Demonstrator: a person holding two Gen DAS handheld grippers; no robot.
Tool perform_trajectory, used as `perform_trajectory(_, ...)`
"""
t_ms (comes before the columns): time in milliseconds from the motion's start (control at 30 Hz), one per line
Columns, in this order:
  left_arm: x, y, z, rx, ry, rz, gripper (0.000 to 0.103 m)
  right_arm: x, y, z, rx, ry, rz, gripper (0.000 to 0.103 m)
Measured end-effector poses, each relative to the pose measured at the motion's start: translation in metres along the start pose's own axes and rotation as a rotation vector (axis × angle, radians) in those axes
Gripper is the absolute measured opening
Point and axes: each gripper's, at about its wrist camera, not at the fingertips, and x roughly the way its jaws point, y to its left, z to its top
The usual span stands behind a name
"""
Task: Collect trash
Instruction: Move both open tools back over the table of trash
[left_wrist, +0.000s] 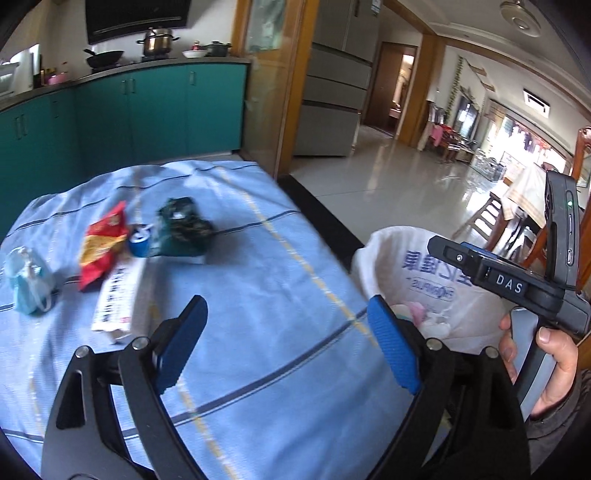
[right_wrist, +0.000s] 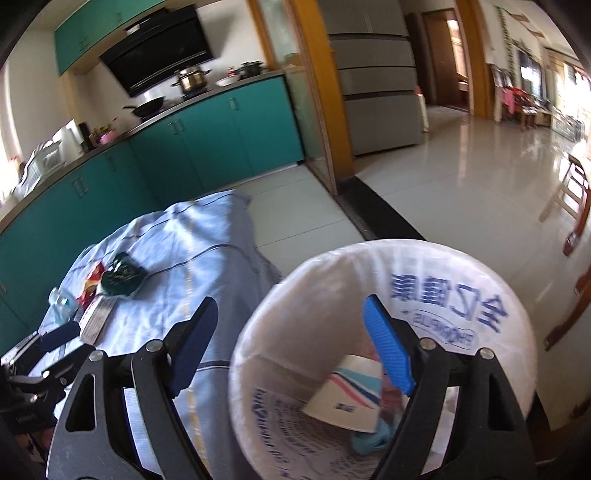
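Five pieces of litter lie on the blue striped cloth (left_wrist: 258, 280) in the left-wrist view, at middle left of the frame: a pale blue crumpled bag (left_wrist: 27, 280) at the far left edge, a red and yellow snack wrapper (left_wrist: 101, 245), a small blue can (left_wrist: 140, 242) touching it, a dark green packet (left_wrist: 183, 227) just right of the can, and a white printed box (left_wrist: 118, 295) below the wrapper. The left gripper (left_wrist: 286, 347) fills the lower centre with its blue pads wide apart and nothing between them, over bare cloth. At right, a bin lined with a white printed bag (left_wrist: 424, 273) stands beside the table, and a hand (left_wrist: 546, 365) grips the handle of the right gripper's body. In the right-wrist view the right gripper (right_wrist: 295, 347) stands open and empty, its right pad over the bin liner (right_wrist: 443, 280), which fills the lower right of the frame. Inside lies a tipped paper cup (right_wrist: 351, 395) with striped print, beside something blue. The same litter shows small at middle left on the cloth (right_wrist: 192, 251).
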Motion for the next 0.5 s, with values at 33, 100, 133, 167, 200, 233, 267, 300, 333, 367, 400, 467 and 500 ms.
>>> perform_trajectory(33, -0.002, 0.005, -0.001, 0.000, 0.000, 0.011, 0.089, 0.002, 0.006, 0.000, -0.017, 0.001, 0.006, 0.079)
perform_trajectory(100, -0.005, 0.015, -0.003, 0.004, -0.004, 0.047, 0.090, 0.005, 0.020, -0.001, -0.049, -0.003, 0.012, 0.080)
perform_trajectory(133, -0.009, 0.018, -0.004, 0.005, -0.008, 0.058, 0.090, 0.006, 0.026, -0.001, -0.065, -0.005, 0.019, 0.080)
perform_trajectory(167, -0.012, 0.022, -0.005, 0.004, -0.014, 0.072, 0.092, 0.007, 0.034, -0.001, -0.086, -0.007, 0.027, 0.080)
perform_trajectory(200, -0.013, 0.024, -0.006, 0.001, -0.018, 0.079, 0.093, 0.008, 0.039, -0.001, -0.101, -0.009, 0.030, 0.079)
perform_trajectory(233, -0.015, 0.027, -0.006, -0.002, -0.021, 0.082, 0.093, 0.009, 0.043, -0.002, -0.111, -0.010, 0.028, 0.079)
perform_trajectory(267, -0.016, 0.029, -0.006, -0.003, -0.023, 0.084, 0.093, 0.011, 0.049, -0.002, -0.125, -0.011, 0.028, 0.079)
perform_trajectory(300, -0.020, 0.033, -0.006, -0.003, -0.028, 0.090, 0.094, 0.012, 0.054, -0.002, -0.133, -0.010, 0.035, 0.079)
perform_trajectory(333, -0.021, 0.034, -0.007, -0.002, -0.031, 0.094, 0.094, 0.014, 0.057, -0.003, -0.137, -0.009, 0.043, 0.079)
perform_trajectory(367, -0.023, 0.036, -0.007, 0.001, -0.037, 0.102, 0.095, 0.016, 0.061, -0.003, -0.139, -0.007, 0.053, 0.079)
perform_trajectory(400, -0.025, 0.036, -0.008, 0.005, -0.039, 0.109, 0.096, 0.017, 0.065, -0.003, -0.143, -0.005, 0.067, 0.079)
perform_trajectory(467, -0.026, 0.037, -0.009, 0.016, -0.041, 0.129, 0.096, 0.020, 0.073, -0.003, -0.156, -0.001, 0.083, 0.079)
perform_trajectory(500, -0.025, 0.038, -0.010, 0.022, -0.038, 0.142, 0.096, 0.021, 0.077, -0.004, -0.164, -0.001, 0.087, 0.076)
